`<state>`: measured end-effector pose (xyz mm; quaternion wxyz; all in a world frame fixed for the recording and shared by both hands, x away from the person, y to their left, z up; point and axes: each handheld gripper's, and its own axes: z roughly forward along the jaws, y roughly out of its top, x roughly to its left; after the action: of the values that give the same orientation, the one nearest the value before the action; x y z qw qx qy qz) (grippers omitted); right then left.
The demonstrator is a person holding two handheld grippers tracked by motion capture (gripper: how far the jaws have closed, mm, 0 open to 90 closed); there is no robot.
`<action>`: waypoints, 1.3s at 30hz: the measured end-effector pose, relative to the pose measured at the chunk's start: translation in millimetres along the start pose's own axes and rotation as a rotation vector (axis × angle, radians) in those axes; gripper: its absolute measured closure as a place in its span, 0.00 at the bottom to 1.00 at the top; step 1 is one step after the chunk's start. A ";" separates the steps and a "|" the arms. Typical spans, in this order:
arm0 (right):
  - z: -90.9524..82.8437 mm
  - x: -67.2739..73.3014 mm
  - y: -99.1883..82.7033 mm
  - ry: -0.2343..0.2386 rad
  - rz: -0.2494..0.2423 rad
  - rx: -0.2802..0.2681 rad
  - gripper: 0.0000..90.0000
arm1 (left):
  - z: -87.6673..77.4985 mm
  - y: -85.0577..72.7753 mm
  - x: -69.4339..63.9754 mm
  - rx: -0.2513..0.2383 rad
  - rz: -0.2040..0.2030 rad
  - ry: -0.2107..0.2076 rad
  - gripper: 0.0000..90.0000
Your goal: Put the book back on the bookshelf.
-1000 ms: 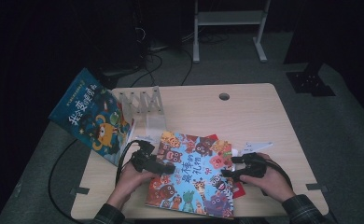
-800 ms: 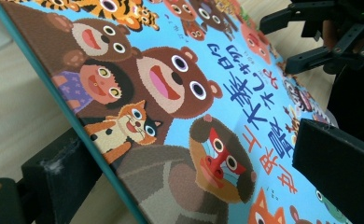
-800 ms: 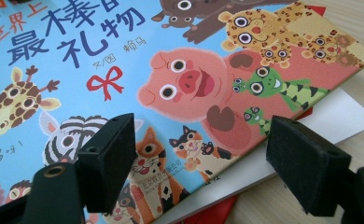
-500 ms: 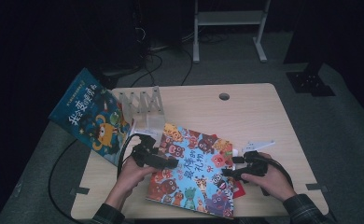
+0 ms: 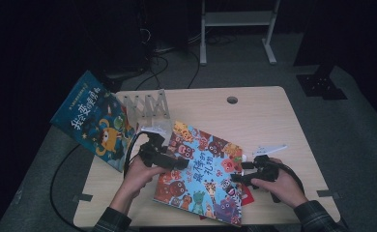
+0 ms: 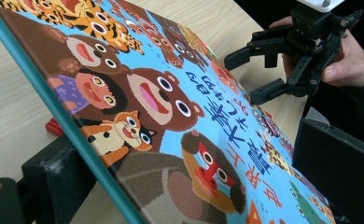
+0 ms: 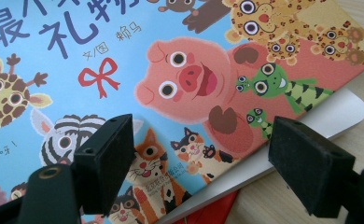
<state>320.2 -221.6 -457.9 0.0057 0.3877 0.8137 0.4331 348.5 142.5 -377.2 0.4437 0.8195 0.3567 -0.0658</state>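
A picture book (image 5: pixel 203 174) with cartoon animals on a blue cover lies across the front of the wooden table (image 5: pixel 254 121). Its left edge is raised off the table. My left gripper (image 5: pixel 179 163) is shut on that raised edge. In the left gripper view the cover (image 6: pixel 171 102) slants up between the two jaws of the left gripper (image 6: pixel 194 172). My right gripper (image 5: pixel 238 173) stands open at the book's right edge, with nothing between its pads. The right gripper view looks down on the cover (image 7: pixel 189 79) from between its spread jaws (image 7: pixel 203 154). The left gripper view shows it open farther off (image 6: pixel 243 79).
A red book (image 5: pixel 247 195) and a white sheet (image 7: pixel 311 135) lie under the picture book's right corner. A second blue picture book (image 5: pixel 92 121) leans off the table's left edge beside a metal accordion rack (image 5: pixel 145 104). Cables trail down to the left.
My left gripper has risen with the book's left edge, so the book tilts more steeply. The right hand has stayed where it was.
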 end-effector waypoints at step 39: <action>-6.3 -7.2 0.6 0.042 0.020 -0.002 0.24 | -14.4 49.5 4.8 0.055 -0.101 -0.090 0.71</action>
<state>323.5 -230.4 -456.0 -0.0156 0.3866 0.8092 0.4420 380.8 138.8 -336.9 0.4326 0.8086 0.3755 -0.1348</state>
